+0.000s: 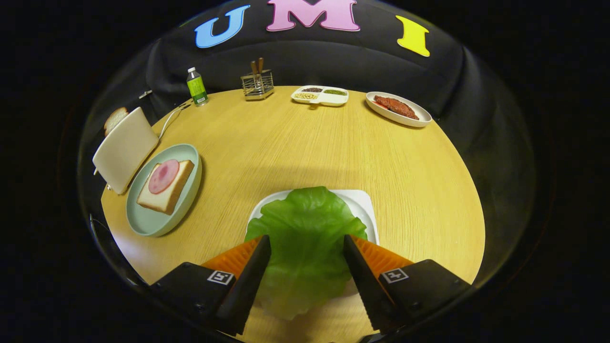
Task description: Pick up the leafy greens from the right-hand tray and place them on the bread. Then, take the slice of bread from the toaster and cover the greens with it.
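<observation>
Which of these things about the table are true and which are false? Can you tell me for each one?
1. The lettuce leaf lies between the gripper fingers. True; the fingers are spread apart at its sides.
2. The bread on the green plate is bare. False: that bread has a pink slice of ham on it.
3. A slice of bread sticks out of the toaster. True.
4. The toaster stands beside the lettuce. False: it stands next to the green plate, away from the leaf.
5. The bottle lies on its side. False: it stands upright at the table's far edge.
</observation>
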`<action>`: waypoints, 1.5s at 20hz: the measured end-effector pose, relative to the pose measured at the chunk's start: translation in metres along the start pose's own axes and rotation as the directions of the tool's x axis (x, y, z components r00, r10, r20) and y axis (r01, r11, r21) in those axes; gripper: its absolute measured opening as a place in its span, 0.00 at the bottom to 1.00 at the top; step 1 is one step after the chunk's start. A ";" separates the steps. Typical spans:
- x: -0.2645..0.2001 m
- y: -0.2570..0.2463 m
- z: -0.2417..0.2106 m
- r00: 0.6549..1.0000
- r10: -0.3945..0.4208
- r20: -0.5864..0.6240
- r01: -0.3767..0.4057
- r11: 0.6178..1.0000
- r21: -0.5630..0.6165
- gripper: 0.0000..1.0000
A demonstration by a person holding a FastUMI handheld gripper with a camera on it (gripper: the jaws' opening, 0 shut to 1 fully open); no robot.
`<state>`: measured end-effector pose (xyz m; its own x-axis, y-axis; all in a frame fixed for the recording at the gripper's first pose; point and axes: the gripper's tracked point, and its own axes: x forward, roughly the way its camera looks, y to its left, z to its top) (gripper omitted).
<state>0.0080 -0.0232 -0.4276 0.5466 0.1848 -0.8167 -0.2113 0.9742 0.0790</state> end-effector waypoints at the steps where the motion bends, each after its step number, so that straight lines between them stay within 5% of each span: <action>1: -0.001 0.000 0.001 1.000 0.000 0.008 0.000 1.000 0.003 0.93; 5: -0.001 0.002 0.001 1.000 0.021 -0.016 -0.021 1.000 -0.019 0.89; 10: -0.003 -0.002 0.004 0.999 0.024 -0.028 -0.024 1.000 0.000 0.22; 12: -0.002 0.000 0.002 0.999 0.034 -0.037 -0.034 0.999 0.008 0.13; 18: -0.011 0.000 0.004 0.995 0.060 -0.082 -0.060 0.998 0.005 0.05; 30: -0.095 0.036 0.081 0.998 -0.007 0.055 0.009 0.999 -0.030 0.05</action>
<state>0.0144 0.0046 -0.3011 0.5922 0.1846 -0.7843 -0.2310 0.9714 0.0543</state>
